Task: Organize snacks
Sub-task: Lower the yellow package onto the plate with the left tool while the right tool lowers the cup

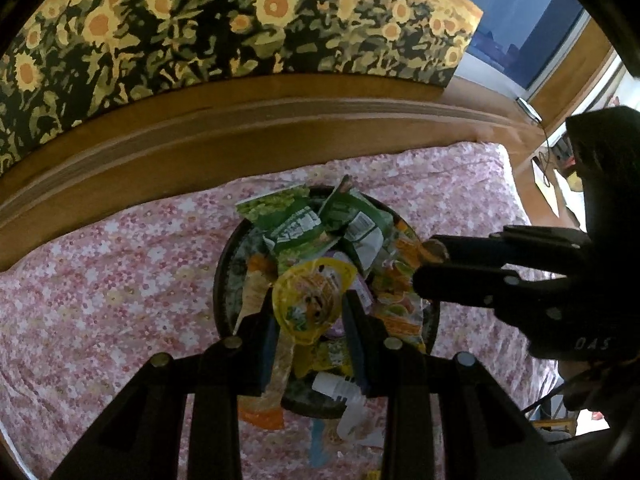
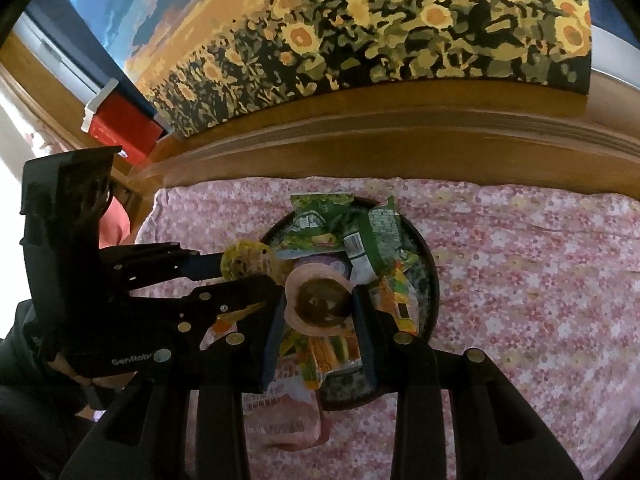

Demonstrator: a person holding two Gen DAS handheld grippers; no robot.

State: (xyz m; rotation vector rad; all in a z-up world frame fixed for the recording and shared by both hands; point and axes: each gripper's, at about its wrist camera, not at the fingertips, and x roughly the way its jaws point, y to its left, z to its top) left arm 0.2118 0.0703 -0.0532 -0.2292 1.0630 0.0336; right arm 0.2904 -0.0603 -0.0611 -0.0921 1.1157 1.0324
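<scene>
A round dark tray [image 1: 224, 276] lies on a pink floral bedspread, piled with green snack packets [image 1: 296, 224] and orange packets [image 1: 404, 276]. My left gripper [image 1: 308, 312] is shut on a yellow-lidded jelly cup [image 1: 312, 296] and holds it over the tray. My right gripper [image 2: 318, 304] is shut on a pink-rimmed brown pudding cup [image 2: 318, 300], also over the tray [image 2: 430, 276]. Each gripper shows in the other's view: the right gripper [image 1: 432, 264] comes in from the right, the left gripper [image 2: 248, 268] from the left with the yellow cup [image 2: 248, 264].
A wooden headboard [image 1: 248, 128] runs behind the bed, with a sunflower painting [image 1: 240, 24] above it. A few packets [image 1: 352, 420] lie on the bedspread [image 1: 100, 288] near the tray's front edge. A red box [image 2: 120, 128] stands at the far left.
</scene>
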